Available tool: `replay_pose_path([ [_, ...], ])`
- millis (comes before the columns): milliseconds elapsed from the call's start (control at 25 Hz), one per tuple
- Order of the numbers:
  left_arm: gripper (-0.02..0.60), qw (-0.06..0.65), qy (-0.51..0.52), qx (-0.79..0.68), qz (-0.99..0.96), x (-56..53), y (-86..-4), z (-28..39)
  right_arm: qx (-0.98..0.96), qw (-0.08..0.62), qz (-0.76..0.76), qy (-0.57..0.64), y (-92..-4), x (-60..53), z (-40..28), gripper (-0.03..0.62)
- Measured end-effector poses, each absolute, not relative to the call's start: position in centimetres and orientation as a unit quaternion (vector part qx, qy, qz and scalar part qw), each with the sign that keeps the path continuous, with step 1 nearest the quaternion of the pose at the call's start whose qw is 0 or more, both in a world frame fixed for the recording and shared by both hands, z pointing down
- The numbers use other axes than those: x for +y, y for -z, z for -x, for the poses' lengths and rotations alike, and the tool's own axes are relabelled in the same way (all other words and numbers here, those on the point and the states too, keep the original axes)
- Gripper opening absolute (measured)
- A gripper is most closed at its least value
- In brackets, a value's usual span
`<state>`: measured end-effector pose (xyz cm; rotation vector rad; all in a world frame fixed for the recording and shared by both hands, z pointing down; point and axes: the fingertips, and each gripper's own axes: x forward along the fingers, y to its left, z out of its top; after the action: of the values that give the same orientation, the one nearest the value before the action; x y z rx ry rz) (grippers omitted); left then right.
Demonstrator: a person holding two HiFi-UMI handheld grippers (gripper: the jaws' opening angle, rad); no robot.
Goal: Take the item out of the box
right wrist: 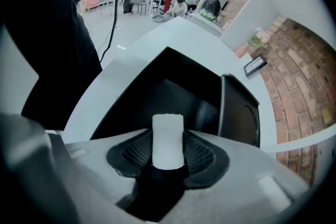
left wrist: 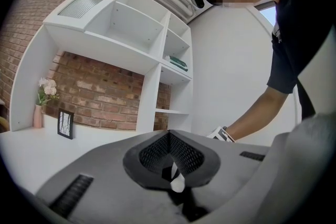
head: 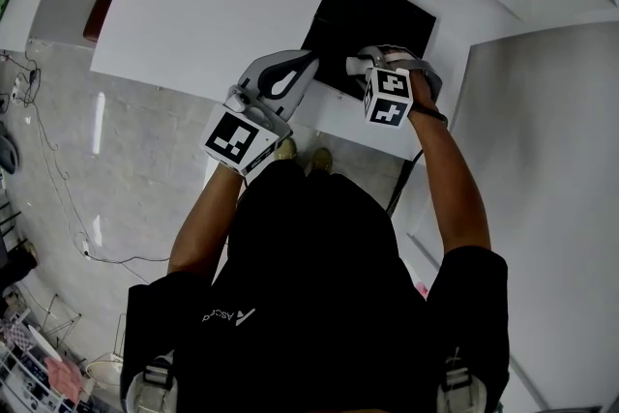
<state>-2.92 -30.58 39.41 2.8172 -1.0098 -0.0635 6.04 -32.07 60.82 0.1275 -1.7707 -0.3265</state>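
Observation:
A black box (head: 379, 16) lies open near the front edge of the white table (head: 213, 5). In the right gripper view its dark inside (right wrist: 173, 89) and raised flap (right wrist: 239, 113) show just beyond the jaws. My right gripper (right wrist: 167, 164) is shut on a white cylindrical item (right wrist: 168, 139), which stands upright between the pads above the box's near side. In the head view that gripper (head: 366, 63) hovers at the box's front edge. My left gripper (head: 290, 77) is beside it at the box's left corner. It (left wrist: 170, 165) points up and away, shut, with a small white sliver at the pads.
A white shelf unit (left wrist: 131, 29) stands against a brick wall, with a small picture frame (left wrist: 65, 124) and a vase of flowers (left wrist: 44, 94) on the tabletop. The person's right forearm (left wrist: 252, 113) reaches in from the right. Cables lie on the floor (head: 58, 160) to the left.

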Motion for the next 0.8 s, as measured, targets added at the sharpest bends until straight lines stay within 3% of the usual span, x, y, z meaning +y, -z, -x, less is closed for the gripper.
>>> replay_pose_path([
  [400,-0.002,0.070,0.003,-0.326,-0.943,-30.2,-39.1,1.2,-0.863,0.453,-0.217,0.054,-52.8,-31.6,-5.9,0.178],
  [800,-0.002,0.034,0.036,-0.312,-0.949,-28.4,-34.7,-2.0,-0.923,0.134,-0.360,-0.006,-39.2,-28.6,-7.9,0.178],
])
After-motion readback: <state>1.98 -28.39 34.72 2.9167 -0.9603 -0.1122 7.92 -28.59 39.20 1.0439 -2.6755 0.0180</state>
